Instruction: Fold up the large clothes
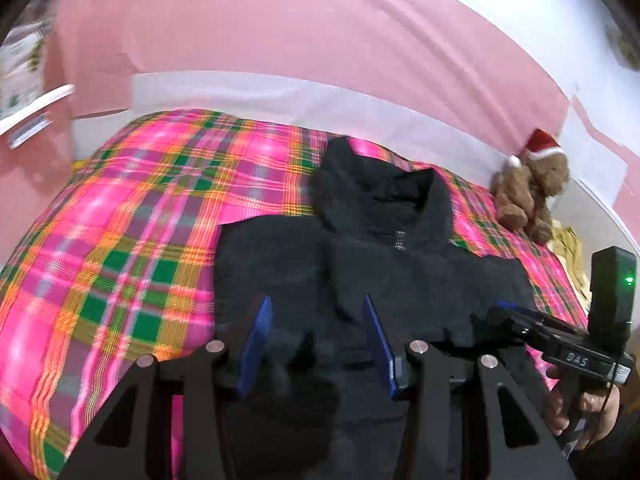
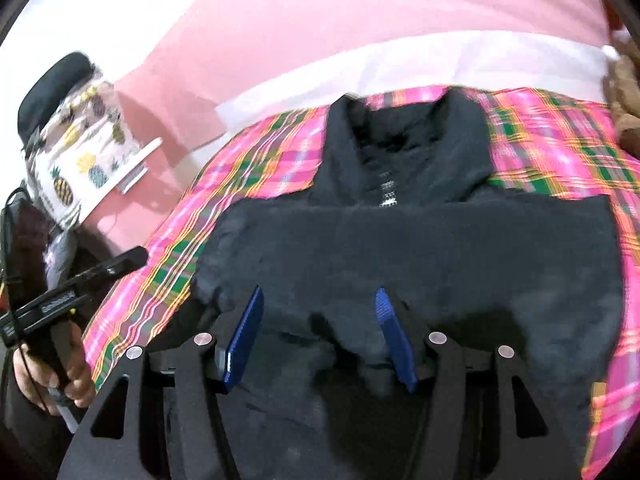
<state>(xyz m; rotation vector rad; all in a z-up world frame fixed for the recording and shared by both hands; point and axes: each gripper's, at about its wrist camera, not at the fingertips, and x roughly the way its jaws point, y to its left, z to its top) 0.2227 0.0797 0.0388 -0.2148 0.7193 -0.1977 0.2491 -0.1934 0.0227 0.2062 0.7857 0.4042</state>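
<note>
Both grippers hover low over the near hem of the dark fleece jacket [image 1: 360, 248], and neither is gripping anything. My left gripper [image 1: 318, 344] has its blue pads standing apart with fleece lying under the gap, not pinched; my right gripper [image 2: 320, 338] is spread a little wider, its pads likewise clear of the cloth. I judge I hold them side by side at the bottom edge because that is where the next fold would start — each pair of pads lined up to take a corner of the hem.

From the left wrist view, my right hand [image 1: 580, 412] and its tool sit at about four o'clock; from the right wrist view, my left hand [image 2: 48, 364] sits at about eight o'clock.

Beyond the pads, the jacket lies flat on the pink plaid bedspread [image 1: 120, 208], front up, collar at twelve o'clock and standing open, a short zip [image 2: 387, 192] running down from it. It looks thick, fuzzy and nearly black, and its body reads as a compact rectangle — the sleeves seem already tucked in, though I cannot tell for certain. A teddy bear [image 1: 532, 188] in a red cap sits at two o'clock by the pink wall [image 1: 300, 32].
</note>
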